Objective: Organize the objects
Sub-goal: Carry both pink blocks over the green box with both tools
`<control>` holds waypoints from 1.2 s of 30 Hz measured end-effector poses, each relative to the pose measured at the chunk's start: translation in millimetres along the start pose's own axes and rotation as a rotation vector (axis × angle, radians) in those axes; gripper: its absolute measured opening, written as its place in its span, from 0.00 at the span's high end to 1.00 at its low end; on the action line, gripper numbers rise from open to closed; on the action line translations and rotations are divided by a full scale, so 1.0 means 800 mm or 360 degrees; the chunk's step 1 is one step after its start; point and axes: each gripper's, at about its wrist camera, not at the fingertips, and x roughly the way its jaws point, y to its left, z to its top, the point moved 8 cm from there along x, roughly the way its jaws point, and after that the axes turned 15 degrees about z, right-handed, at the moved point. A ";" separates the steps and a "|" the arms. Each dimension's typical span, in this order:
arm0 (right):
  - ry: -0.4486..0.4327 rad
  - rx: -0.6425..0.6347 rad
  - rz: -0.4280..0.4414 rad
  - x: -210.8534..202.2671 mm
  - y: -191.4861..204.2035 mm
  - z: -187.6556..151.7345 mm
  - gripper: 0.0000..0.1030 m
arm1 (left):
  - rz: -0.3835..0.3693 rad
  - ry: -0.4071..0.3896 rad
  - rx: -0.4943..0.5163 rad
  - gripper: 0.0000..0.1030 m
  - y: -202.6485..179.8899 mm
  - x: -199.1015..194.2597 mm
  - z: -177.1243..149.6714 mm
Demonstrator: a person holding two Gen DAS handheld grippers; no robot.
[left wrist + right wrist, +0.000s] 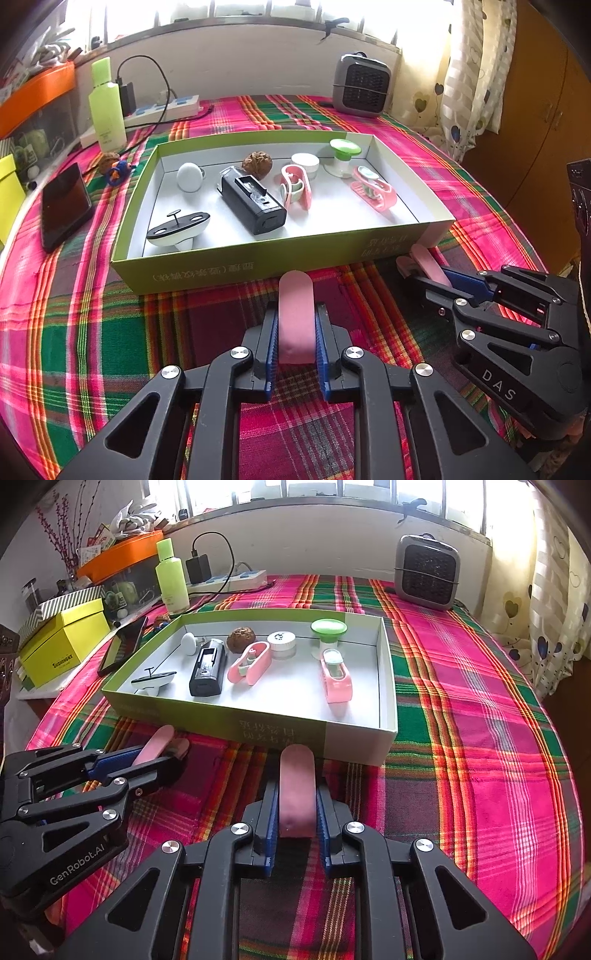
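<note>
Both grippers, left gripper point(295, 325) and right gripper point(295, 801), sit at lower center, jaws together, empty, before the box point(236, 264).

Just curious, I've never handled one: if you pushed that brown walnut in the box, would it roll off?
Probably a little. The walnut looks roundish, so a nudge could set it rolling, though its wrinkled shell may stop it soon. It seems hard rather than squashy. The box walls and the neighbouring black device would likely block it.

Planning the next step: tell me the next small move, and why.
Probably open the left gripper and carry it toward the walnut, which lies outside the box near the phone. That gripper sits shut before the box, holding nothing.
</note>
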 end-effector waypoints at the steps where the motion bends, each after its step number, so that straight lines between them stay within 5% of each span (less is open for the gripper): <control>1: 0.0000 0.0000 -0.0001 0.000 0.000 -0.001 0.82 | 0.0002 0.0000 0.0000 0.84 0.000 0.000 0.000; 36: -0.0108 -0.0048 0.0055 -0.034 0.020 0.026 0.82 | 0.0004 -0.0118 -0.0037 0.84 0.005 -0.039 0.029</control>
